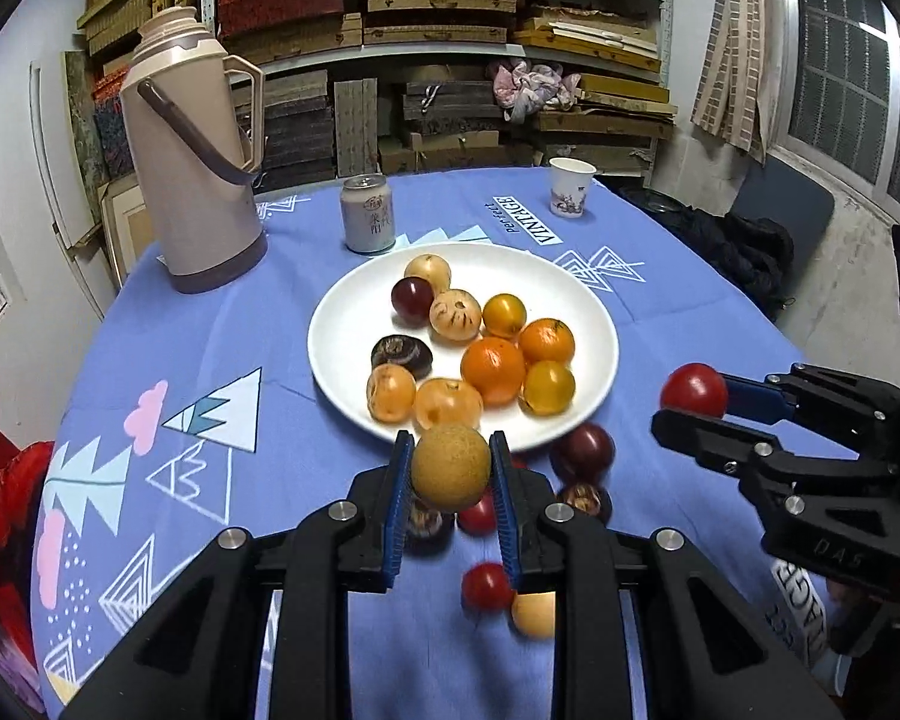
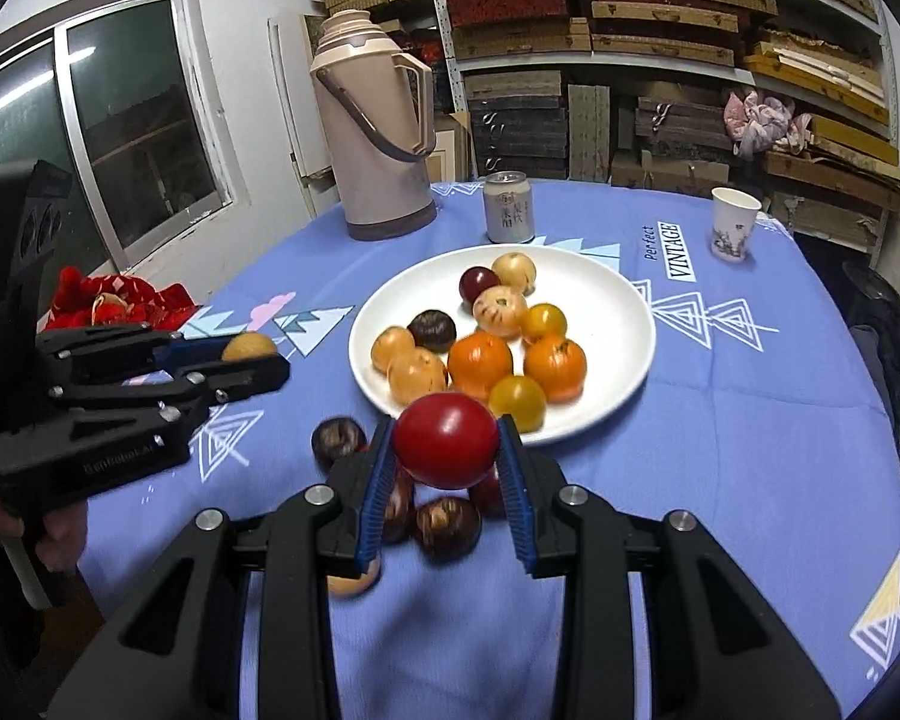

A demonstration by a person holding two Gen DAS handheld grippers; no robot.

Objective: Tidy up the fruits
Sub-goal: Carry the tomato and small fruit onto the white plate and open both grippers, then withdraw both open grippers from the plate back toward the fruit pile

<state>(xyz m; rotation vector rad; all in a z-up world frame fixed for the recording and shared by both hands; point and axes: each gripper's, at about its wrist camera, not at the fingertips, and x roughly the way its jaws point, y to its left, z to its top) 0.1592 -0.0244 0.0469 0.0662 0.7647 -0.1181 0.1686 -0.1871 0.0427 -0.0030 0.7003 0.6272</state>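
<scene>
Both claws carry fruit clear of the cloth: the left gripper is clamped on a tan round fruit, the right gripper on a red tomato-like fruit. Each hangs near the white plate, probably bound for its heaped fruit. Several loose fruits lie beneath.

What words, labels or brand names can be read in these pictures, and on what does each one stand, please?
"Perfect VINTAGE": printed on the blue tablecloth, beside the white plate.
Chinese characters on the drink can: too small to read.
Embossed lettering on the left gripper body, right wrist view: blurred, not legible.
Embossed letters on the right gripper body, left wrist view: unclear.
Paper cup: a picture, no legible words.
</scene>
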